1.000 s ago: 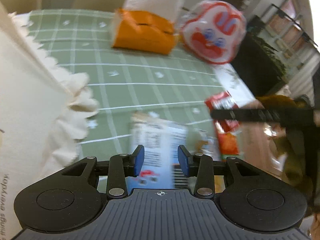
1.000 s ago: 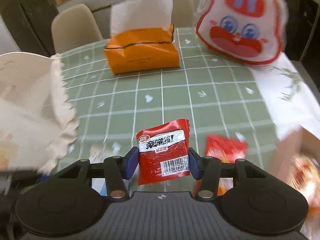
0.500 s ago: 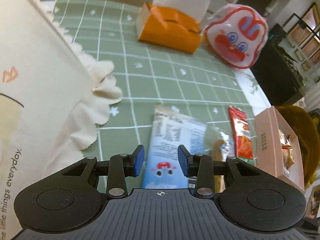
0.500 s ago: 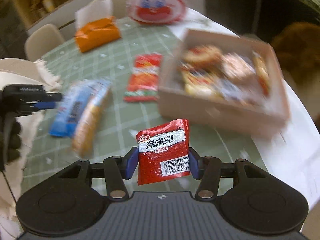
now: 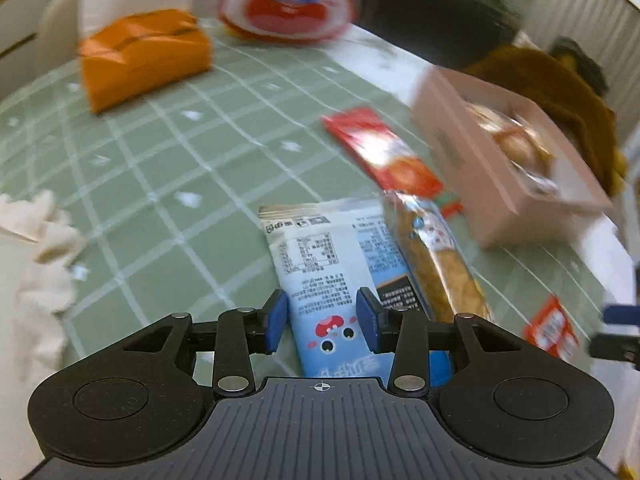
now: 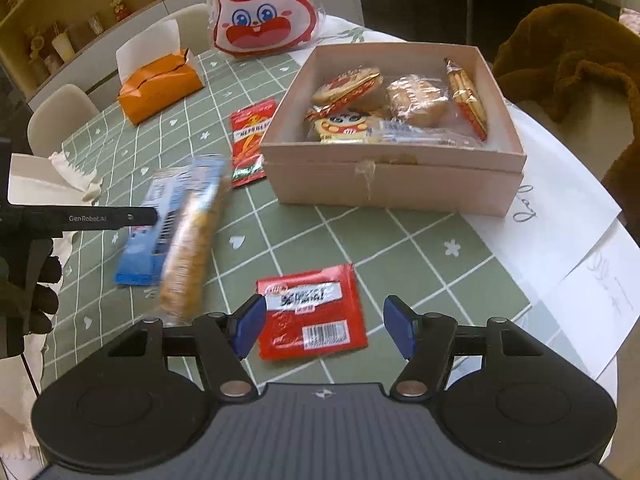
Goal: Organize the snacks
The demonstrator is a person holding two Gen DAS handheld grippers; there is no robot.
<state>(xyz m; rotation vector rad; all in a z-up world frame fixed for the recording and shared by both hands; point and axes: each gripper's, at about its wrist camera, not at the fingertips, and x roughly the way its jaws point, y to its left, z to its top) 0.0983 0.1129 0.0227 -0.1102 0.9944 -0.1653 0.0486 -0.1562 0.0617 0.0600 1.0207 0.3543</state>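
R claw (image 6: 324,330): jaws apart, have just been opening; small red sachet (image 6: 312,312) lies flat on the table (image 6: 400,240) between the pads, neither pad pressing it. L claw (image 5: 322,320): jaws part-open, pads either side of the blue snack pack (image 5: 336,276), gaps showing on both sides, so not clamped; the view is blurred.

Rel. to R claw: pink cardboard box (image 6: 392,184) ahead and a bit right, open top, w/ at least 5 wrapped snacks inside (exact no. hard to tell). Long red sachet (image 6: 250,140) ahead-left, touching the box's near-left corner. Blue pack plus a clear-wrapped biscuit pack (image 6: 192,256) to the left, biscuit pack lying partly over the blue one, blurred. L claw's arm and a dark-gloved hand (image 6: 36,280) at far left.

Counts outside the box: 2 red sachets, 1 blue pack, 1 biscuit pack. Also 1 orange tissue box (image 6: 160,84) far ahead-left, 1 rabbit-face bag (image 6: 262,12) far ahead, 1 cream cloth bag (image 6: 52,180) at left, 1 brown garment (image 6: 580,56) on the right, white papers (image 6: 560,224) under the box's right side.
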